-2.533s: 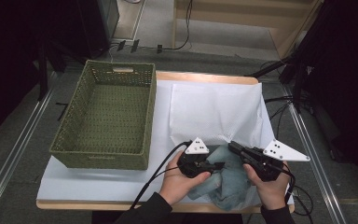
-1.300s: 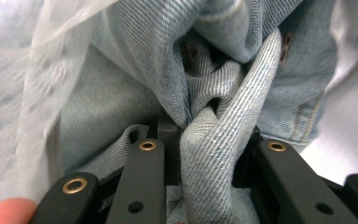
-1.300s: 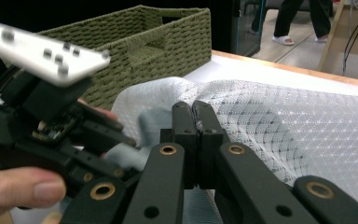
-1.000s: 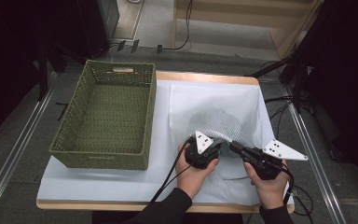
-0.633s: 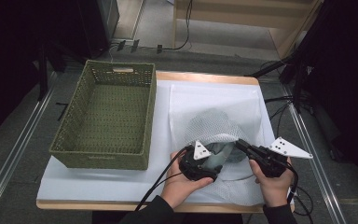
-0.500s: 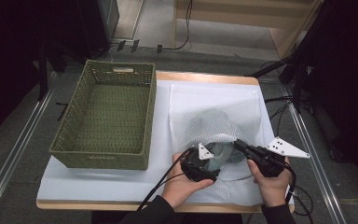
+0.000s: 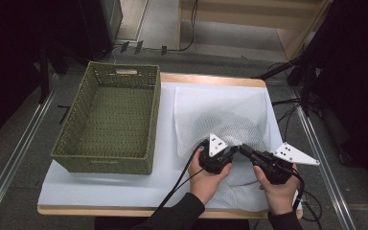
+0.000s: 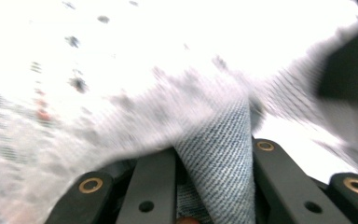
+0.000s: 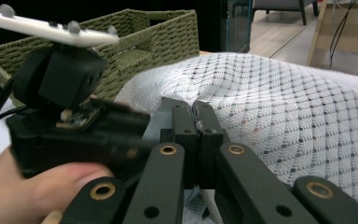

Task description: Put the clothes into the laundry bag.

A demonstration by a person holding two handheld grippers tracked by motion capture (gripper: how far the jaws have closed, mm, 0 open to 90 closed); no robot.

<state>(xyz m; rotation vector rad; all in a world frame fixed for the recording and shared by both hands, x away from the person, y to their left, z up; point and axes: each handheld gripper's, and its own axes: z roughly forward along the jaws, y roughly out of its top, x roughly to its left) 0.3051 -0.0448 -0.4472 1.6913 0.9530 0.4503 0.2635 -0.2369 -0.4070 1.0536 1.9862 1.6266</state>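
from above, the mesh laundry bag (image 7: 220, 122) lies limp at the desk's (image 7: 100, 191) near right. in the left tool (image 8: 214, 186) view, it has just clenched on soft denim (image 8: 221, 154). in the right tool (image 9: 196, 121) view, its jaws pinch the light, floppy mesh rim; edges suit gripping.

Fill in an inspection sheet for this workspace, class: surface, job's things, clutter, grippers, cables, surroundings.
Surface: wooden table under a white sheet.
Job's things: white mesh laundry bag with a denim garment showing at its near end.
Clutter: green woven basket, nothing seen inside.
Grippers: left gripper has just been closing, denim between its jaws; right gripper shut on the mesh bag's edge.
Cables: black cable trails from the left gripper.
Surroundings: grey floor, metal rail.
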